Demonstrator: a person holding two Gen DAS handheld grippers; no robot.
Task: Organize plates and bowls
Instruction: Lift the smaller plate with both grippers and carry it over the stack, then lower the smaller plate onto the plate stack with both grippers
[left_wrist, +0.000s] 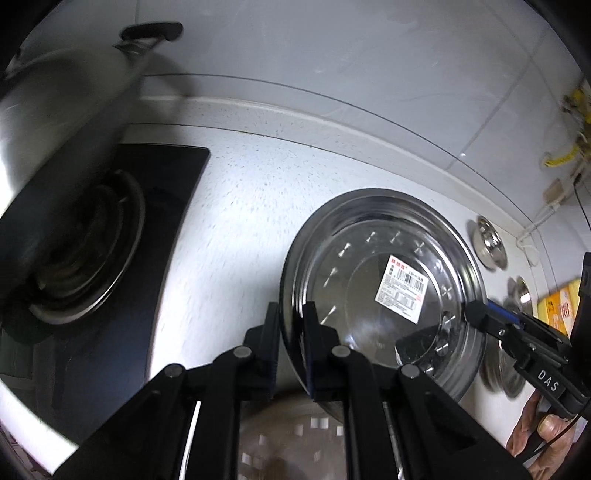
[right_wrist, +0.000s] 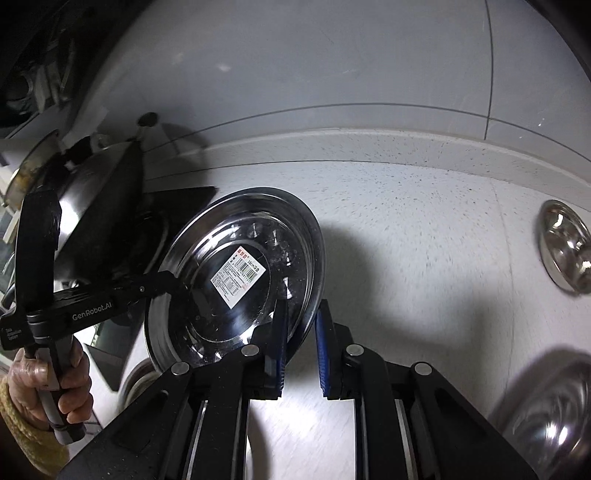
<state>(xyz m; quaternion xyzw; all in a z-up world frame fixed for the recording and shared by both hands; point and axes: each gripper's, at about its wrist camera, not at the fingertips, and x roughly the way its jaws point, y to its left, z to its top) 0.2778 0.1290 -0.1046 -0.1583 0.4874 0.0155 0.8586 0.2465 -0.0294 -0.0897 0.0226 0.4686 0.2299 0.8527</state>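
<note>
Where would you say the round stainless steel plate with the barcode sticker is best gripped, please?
On its thin flat rim, from two opposite edges. The round stainless steel plate is broad and shallow, so only the rim fits between jaws. The left gripper pinches one edge and the right gripper the opposite one.

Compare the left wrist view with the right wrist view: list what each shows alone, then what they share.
Left wrist only: a yellow box at the right edge and yellow-tagged cables on the wall.

Right wrist only: a yellow knit sleeve and the left gripper's handle in the person's hand.

Both: the stickered steel plate pinched at opposite rims by the left gripper and right gripper, the stove, the pot, the speckled counter.
</note>
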